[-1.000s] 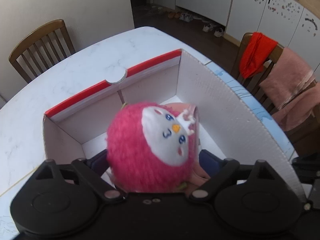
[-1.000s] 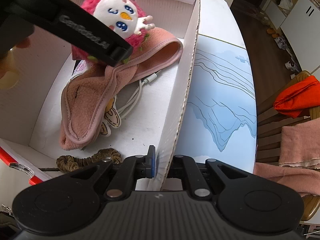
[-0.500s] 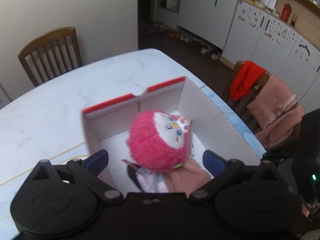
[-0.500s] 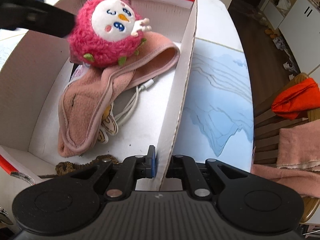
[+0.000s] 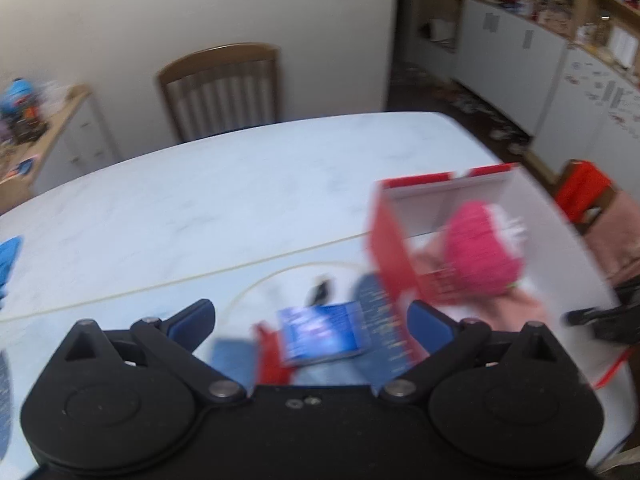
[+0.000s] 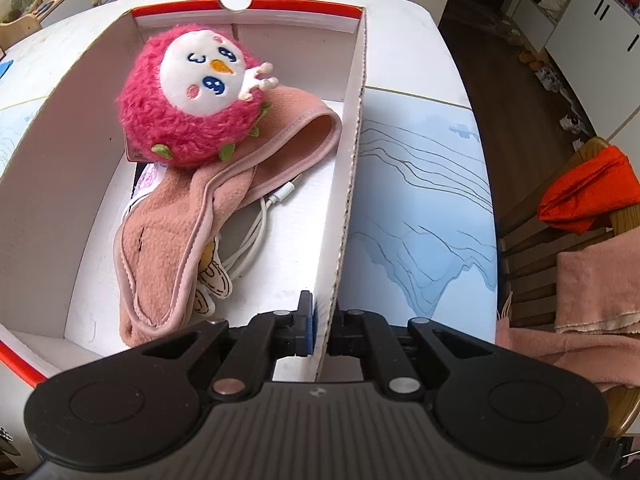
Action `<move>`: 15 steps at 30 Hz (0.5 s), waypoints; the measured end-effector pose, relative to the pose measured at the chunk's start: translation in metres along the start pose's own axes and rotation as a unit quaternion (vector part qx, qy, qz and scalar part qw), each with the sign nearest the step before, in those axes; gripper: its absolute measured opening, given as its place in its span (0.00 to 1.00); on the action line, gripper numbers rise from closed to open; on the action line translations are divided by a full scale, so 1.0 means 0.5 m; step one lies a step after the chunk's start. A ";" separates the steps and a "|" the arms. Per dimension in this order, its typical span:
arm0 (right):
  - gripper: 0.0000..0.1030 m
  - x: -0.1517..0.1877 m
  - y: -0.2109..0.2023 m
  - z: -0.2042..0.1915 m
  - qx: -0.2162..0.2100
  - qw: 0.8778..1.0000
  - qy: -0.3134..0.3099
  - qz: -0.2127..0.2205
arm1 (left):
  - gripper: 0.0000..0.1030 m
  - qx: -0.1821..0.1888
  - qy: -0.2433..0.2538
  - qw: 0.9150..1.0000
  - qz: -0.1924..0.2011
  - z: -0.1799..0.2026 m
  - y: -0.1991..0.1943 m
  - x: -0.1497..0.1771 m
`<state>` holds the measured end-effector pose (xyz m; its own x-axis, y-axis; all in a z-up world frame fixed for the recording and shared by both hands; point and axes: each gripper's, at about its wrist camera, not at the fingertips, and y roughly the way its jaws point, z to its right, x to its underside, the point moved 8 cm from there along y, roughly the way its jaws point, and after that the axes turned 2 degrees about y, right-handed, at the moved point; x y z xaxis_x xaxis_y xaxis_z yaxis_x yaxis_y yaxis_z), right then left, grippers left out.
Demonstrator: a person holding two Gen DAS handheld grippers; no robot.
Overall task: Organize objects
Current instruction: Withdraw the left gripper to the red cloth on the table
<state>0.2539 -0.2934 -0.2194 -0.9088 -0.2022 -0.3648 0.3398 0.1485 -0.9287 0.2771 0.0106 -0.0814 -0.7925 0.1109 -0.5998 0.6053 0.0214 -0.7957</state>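
At lower centre of the right wrist view, the right hand-held gripper pinches the box wall. The pink plush toy rests inside, upper left, on a pink cloth. The left hand-held gripper is spread wide, empty, above a blurred blue packet on the table.

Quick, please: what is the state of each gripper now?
Left gripper: open, holding nothing.
Right gripper: shut on the box wall.
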 end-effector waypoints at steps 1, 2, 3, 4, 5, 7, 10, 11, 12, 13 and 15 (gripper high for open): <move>0.04 0.000 0.000 0.005 0.001 1.000 0.002 0.000 | 0.99 -0.010 -0.002 1.000 -0.005 -0.018 0.001 0.011; 0.04 0.001 -0.001 0.010 0.004 1.000 0.004 -0.001 | 0.99 -0.019 -0.002 1.000 -0.010 -0.032 0.004 0.023; 0.04 0.002 -0.001 0.016 0.005 1.000 0.005 -0.002 | 0.99 -0.027 -0.003 0.999 -0.017 -0.043 0.009 0.036; 0.04 0.003 -0.002 0.021 0.005 1.000 0.008 -0.003 | 0.99 -0.030 -0.006 0.999 -0.024 -0.051 0.014 0.049; 0.04 0.005 -0.002 0.027 0.006 1.000 0.009 -0.004 | 0.99 -0.028 -0.009 0.999 -0.032 -0.058 0.020 0.064; 0.05 0.011 -0.004 0.035 0.008 1.000 0.009 -0.005 | 0.99 -0.027 -0.015 0.998 -0.047 -0.066 0.035 0.091; 0.05 0.021 -0.006 0.041 0.008 1.000 0.011 -0.008 | 0.99 -0.016 -0.024 0.997 -0.070 -0.063 0.062 0.130; 0.05 0.023 -0.006 0.042 0.008 1.000 0.012 -0.008 | 0.99 -0.014 -0.025 0.997 -0.077 -0.061 0.071 0.140; 0.05 0.024 -0.007 0.042 0.008 1.000 0.012 -0.008 | 0.99 -0.013 -0.025 0.996 -0.082 -0.055 0.080 0.151; 0.05 0.024 -0.007 0.042 0.008 1.000 0.013 -0.007 | 0.99 -0.013 -0.025 0.996 -0.084 -0.050 0.087 0.164; 0.05 0.024 -0.006 0.043 0.009 1.000 0.015 -0.007 | 0.99 -0.015 -0.028 0.995 -0.090 -0.042 0.101 0.185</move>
<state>0.2471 -0.3168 -0.2224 -0.9204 -0.1755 -0.3494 0.3304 0.1287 -0.9350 0.2358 0.0428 -0.1754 -0.8905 0.0478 -0.4525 0.4548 0.0666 -0.8881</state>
